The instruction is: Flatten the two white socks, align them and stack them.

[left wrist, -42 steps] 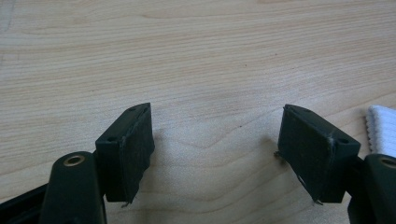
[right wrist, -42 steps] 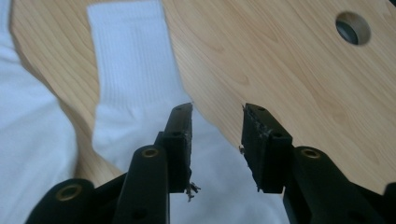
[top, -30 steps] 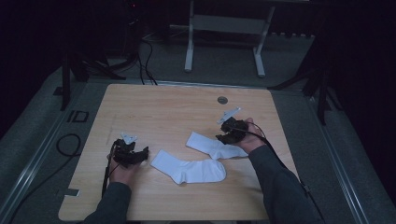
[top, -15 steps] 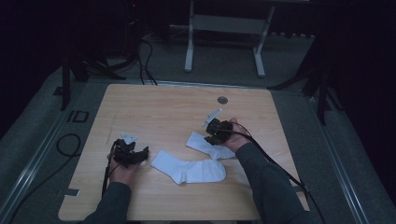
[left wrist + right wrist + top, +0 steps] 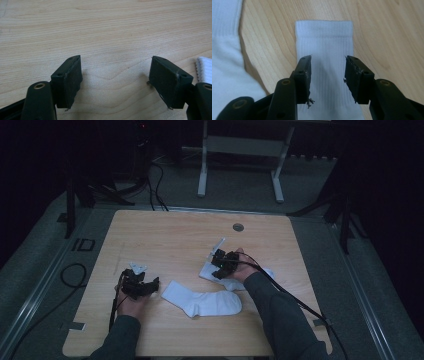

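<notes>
Your right hand-held gripper point(image 5: 327, 80) over far white sock's ribbed cuff point(image 5: 324, 47), jaws partly apart, nothing gripped. Your left hand-held gripper point(image 5: 115, 82) wide open on bare table point(image 5: 105, 30), beside near sock point(image 5: 202, 302).

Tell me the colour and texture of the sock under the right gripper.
Plain white with fine ribbing, no print; the sock shows best in the right gripper view.

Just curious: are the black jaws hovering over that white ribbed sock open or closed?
Open. The right gripper jaws stand apart over the white ribbed sock, fabric showing between them.
</notes>
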A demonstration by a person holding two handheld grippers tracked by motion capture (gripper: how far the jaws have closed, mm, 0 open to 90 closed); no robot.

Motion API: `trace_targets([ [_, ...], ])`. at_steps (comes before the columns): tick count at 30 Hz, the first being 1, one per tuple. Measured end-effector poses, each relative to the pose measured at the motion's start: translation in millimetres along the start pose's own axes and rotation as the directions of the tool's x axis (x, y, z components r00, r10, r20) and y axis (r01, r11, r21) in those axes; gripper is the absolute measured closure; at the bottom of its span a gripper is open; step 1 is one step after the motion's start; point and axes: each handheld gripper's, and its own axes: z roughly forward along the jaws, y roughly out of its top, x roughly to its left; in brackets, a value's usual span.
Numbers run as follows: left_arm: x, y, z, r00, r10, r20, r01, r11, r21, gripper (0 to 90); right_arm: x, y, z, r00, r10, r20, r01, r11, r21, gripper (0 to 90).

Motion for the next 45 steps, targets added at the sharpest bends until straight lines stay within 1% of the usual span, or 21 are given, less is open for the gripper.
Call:
trace_targets([
  [2,0.0,0.0,0.0,1.0000,0.000,0.000,0.000,1.0000,-0.001,26.6,0.6,1.0,2.1,1.0000,-0.001,-0.002,0.001,1.000,0.006,54.9],
  [3,-0.1,0.0,0.0,1.0000,-0.001,0.000,0.001,1.0000,-0.001,26.6,1.8,2.8,6.4,1.0000,-0.009,-0.002,0.009,1.000,0.020,54.2],
  [4,0.0,0.0,0.0,1.0000,0.000,0.000,0.000,1.0000,0.000,26.6,1.4,2.7,7.9,0.9999,-0.011,-0.007,0.011,1.000,0.022,53.5],
  [6,0.0,0.0,0.1,1.0000,0.000,0.000,0.000,1.0000,-0.001,26.6,0.7,2.3,9.9,0.9999,-0.005,-0.009,0.006,0.999,0.033,52.8],
  [9,0.0,0.0,0.0,1.0000,0.000,0.000,0.000,1.0000,0.000,26.6,-3.2,-0.2,17.6,0.9989,0.031,-0.035,-0.027,0.996,0.090,46.7],
  [10,0.0,0.0,0.0,1.0000,0.000,0.000,0.000,1.0000,0.000,26.6,-3.2,-0.2,17.6,0.9989,0.031,-0.035,-0.027,0.996,0.090,46.7],
  [11,0.0,0.0,0.0,1.0000,0.000,0.000,0.000,1.0000,0.000,26.6,-7.3,-0.5,19.5,0.9948,0.067,-0.077,-0.059,0.994,0.097,45.3],
  [12,-0.1,-0.1,0.0,1.0000,-0.001,0.000,0.001,1.0000,0.000,26.6,-8.8,-0.5,19.9,0.9931,0.076,-0.089,-0.067,0.993,0.102,45.1],
  [13,-0.1,-0.1,0.0,1.0000,-0.001,0.000,0.001,1.0000,0.000,26.6,-11.1,-0.7,20.3,0.9913,0.082,-0.102,-0.072,0.992,0.104,45.2],
  [16,-0.2,-0.1,0.0,1.0000,-0.001,-0.001,0.001,1.0000,0.000,26.6,-12.9,-0.7,20.3,0.9913,0.076,-0.108,-0.065,0.992,0.105,47.7],
  [19,-0.2,-0.2,-0.1,1.0000,-0.001,-0.001,0.001,1.0000,0.000,26.6,-13.2,-0.9,19.5,0.9922,0.080,-0.096,-0.070,0.993,0.100,58.0],
  [20,-0.2,-0.2,-0.1,1.0000,-0.001,-0.001,0.001,1.0000,0.000,26.6,-13.2,-0.9,19.5,0.9922,0.080,-0.096,-0.070,0.993,0.100,58.0],
  [21,-0.2,-0.1,0.0,1.0000,-0.001,-0.001,0.001,1.0000,0.000,26.6,-13.2,-0.8,19.4,0.9922,0.081,-0.094,-0.072,0.993,0.098,61.1],
  [22,-0.2,-0.1,0.0,1.0000,-0.001,-0.001,0.001,1.0000,0.000,26.6,-13.2,-0.8,19.4,0.9922,0.081,-0.094,-0.072,0.993,0.098,61.1],
  [23,-0.2,-0.1,0.0,1.0000,-0.001,-0.001,0.001,1.0000,0.000,26.6,-13.6,-0.6,19.4,0.9925,0.086,-0.087,-0.078,0.993,0.090,68.6],
  [27,-0.2,-0.1,-0.1,1.0000,-0.001,-0.001,0.001,1.0000,0.000,26.6,-11.9,0.1,19.9,0.9933,0.094,-0.067,-0.089,0.993,0.073,78.8],
  [28,-0.2,-0.1,-0.1,1.0000,-0.001,-0.001,0.001,1.0000,0.000,26.6,-11.0,0.4,19.9,0.9944,0.086,-0.061,-0.082,0.994,0.071,80.6],
  [35,-0.3,0.0,0.0,1.0000,0.002,0.002,-0.002,1.0000,0.000,26.6,-8.0,1.2,18.5,0.9978,0.063,-0.022,-0.062,0.996,0.067,82.6],
  [37,-0.4,0.0,0.0,1.0000,0.001,0.004,-0.001,1.0000,0.000,26.6,-9.0,1.0,15.6,0.9976,0.067,-0.018,-0.066,0.996,0.060,82.6],
  [41,-0.5,0.0,0.0,1.0000,0.001,0.003,-0.001,1.0000,0.000,26.6,-10.7,1.2,4.4,0.9982,0.059,-0.005,-0.059,0.998,0.038,82.5],
  [45,-0.6,0.0,-0.1,1.0000,0.001,0.004,-0.001,1.0000,0.000,26.6,-12.2,0.1,-12.3,0.9984,0.056,0.004,-0.056,0.998,0.019,82.3],
])
